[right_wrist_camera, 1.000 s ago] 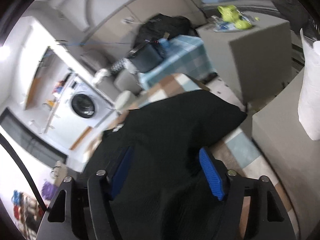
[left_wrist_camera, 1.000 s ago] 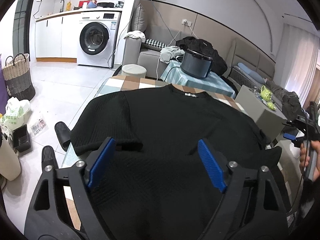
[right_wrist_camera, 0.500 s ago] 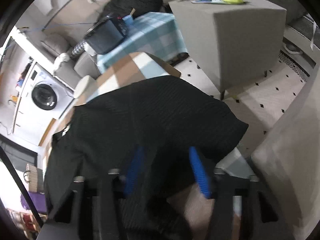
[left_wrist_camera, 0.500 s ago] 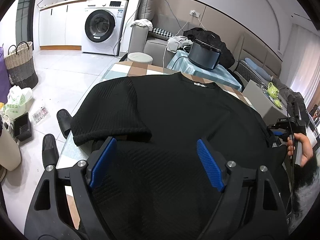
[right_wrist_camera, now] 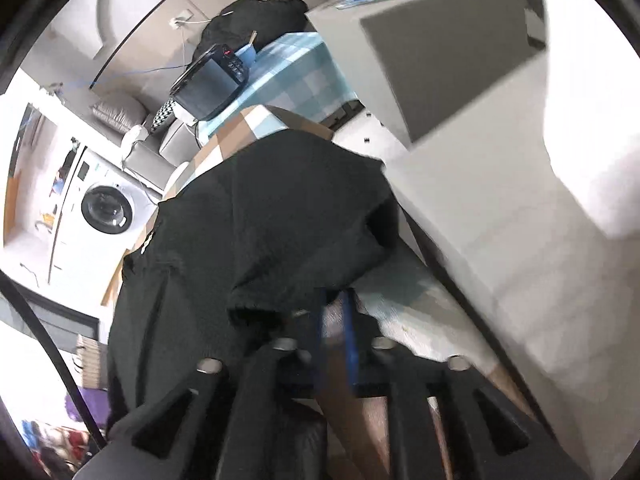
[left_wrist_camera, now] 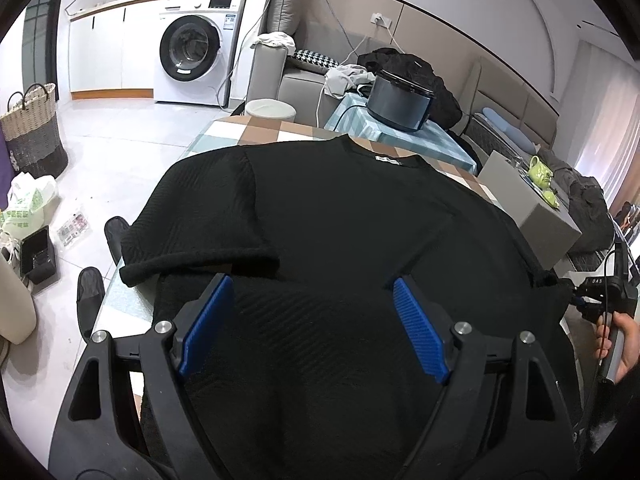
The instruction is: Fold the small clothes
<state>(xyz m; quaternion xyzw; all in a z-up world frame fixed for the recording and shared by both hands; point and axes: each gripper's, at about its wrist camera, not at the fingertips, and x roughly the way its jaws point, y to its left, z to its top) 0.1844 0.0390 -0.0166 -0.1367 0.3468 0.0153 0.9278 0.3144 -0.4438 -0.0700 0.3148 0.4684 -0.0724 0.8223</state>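
**Right sleeve about to get folded in**

The black sweater (left_wrist_camera: 352,216) is spread flat across the checked counter (left_wrist_camera: 256,132), collar at the far end, both sleeves out to the sides. Looks like the first fold is starting, on the right sleeve (right_wrist_camera: 304,216). Next move, I'd guess: lift that cuff and carry it over the body without dragging the rest. The left gripper (left_wrist_camera: 316,332) hovers wide over the hem, holding nothing. The right gripper (right_wrist_camera: 334,332) has just been closing to a narrow gap at the cuff edge; it's blurry, so I can't tell if fabric is pinched.

Grey cube (right_wrist_camera: 440,52) seemingly beside table (right_wrist_camera: 240,128)
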